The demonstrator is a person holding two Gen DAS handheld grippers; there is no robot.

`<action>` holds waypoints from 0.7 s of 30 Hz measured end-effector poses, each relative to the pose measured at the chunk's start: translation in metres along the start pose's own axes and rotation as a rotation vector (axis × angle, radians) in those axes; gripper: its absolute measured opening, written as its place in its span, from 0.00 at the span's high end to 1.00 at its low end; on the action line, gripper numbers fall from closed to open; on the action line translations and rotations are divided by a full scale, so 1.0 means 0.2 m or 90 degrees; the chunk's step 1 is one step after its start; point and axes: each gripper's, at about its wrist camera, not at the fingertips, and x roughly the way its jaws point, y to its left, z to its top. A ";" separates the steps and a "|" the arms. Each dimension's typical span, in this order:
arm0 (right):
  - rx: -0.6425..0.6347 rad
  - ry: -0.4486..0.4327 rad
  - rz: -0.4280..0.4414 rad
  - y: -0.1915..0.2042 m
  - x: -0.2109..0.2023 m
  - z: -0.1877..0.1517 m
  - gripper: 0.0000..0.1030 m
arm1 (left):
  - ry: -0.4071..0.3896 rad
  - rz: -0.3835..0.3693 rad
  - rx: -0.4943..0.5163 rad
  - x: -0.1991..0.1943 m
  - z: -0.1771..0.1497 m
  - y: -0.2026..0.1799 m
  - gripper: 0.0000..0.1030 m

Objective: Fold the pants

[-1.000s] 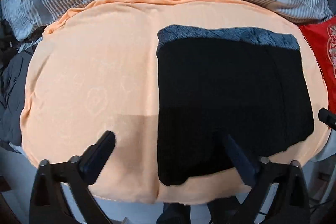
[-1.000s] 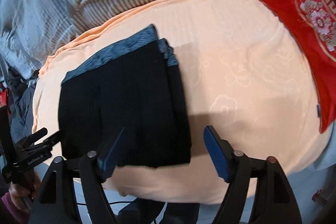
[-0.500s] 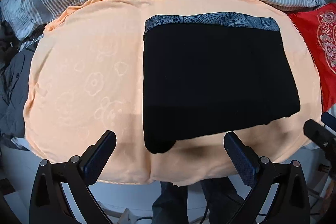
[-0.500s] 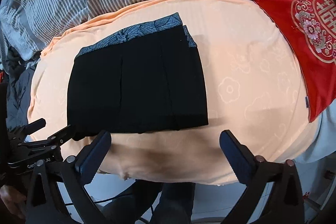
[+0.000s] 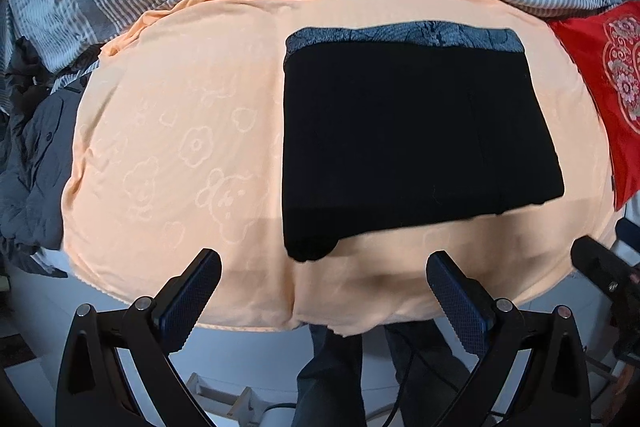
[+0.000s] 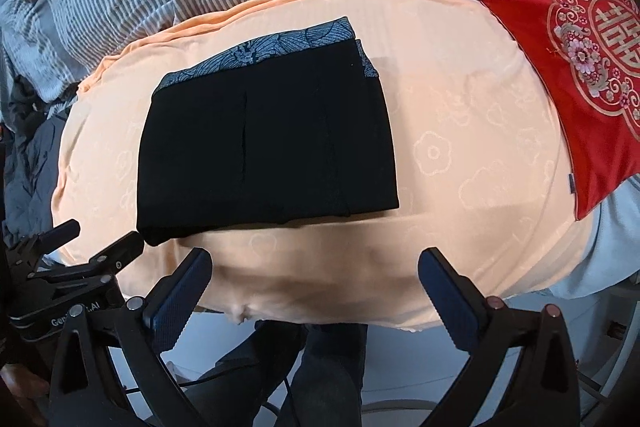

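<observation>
The black pants with a grey-blue patterned waistband (image 5: pixel 416 135) lie folded into a neat rectangle on the peach embossed blanket (image 5: pixel 192 147), apart from both tools. Left gripper (image 5: pixel 324 299) and right gripper (image 6: pixel 316 291) both hang w/ jaws wide, nothing btwn them, above the blanket's near edge. Risk as I see it: one lumpy corner at the near left could spring loose, or a low pass might snag the fold & drag it.
</observation>
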 end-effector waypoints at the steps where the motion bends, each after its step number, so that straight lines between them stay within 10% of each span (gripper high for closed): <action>1: 0.000 0.000 -0.002 0.00 -0.01 0.00 0.00 | 0.004 0.000 0.006 0.00 -0.01 0.00 0.00; 21: 0.012 0.006 -0.011 0.04 -0.12 -0.01 0.00 | 0.010 -0.004 0.041 -0.14 -0.07 0.00 0.00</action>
